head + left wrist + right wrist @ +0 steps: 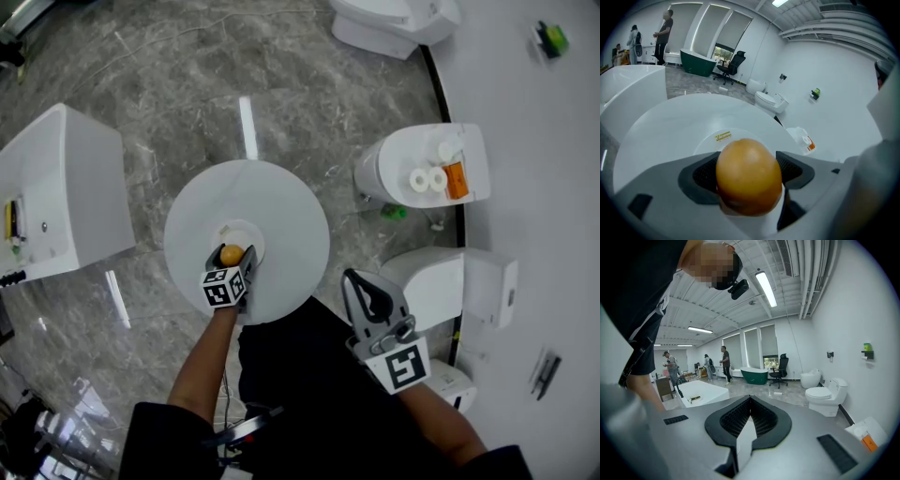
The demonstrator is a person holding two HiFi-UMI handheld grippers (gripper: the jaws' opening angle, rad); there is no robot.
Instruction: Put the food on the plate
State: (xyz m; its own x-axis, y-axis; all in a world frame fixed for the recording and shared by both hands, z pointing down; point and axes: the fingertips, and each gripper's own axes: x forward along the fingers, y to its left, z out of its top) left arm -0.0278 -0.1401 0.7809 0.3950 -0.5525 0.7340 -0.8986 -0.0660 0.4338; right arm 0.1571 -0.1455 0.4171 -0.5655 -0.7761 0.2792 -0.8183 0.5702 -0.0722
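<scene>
An orange, egg-shaped piece of food (232,254) (748,175) is clamped in my left gripper (234,258) (749,174), which is shut on it. It hangs over a small white plate (243,234) (723,137) in the middle of a round white table (281,202) (670,122). I cannot tell whether the food touches the plate. My right gripper (367,298) (748,420) is held off the table's right edge, tips together, shut with nothing in it.
White toilets (427,169) stand along the curved wall at right, one carrying paper rolls and an orange item (456,180). A white bathtub (61,192) lies to the left. Grey marble floor surrounds the table. People stand far off in the right gripper view.
</scene>
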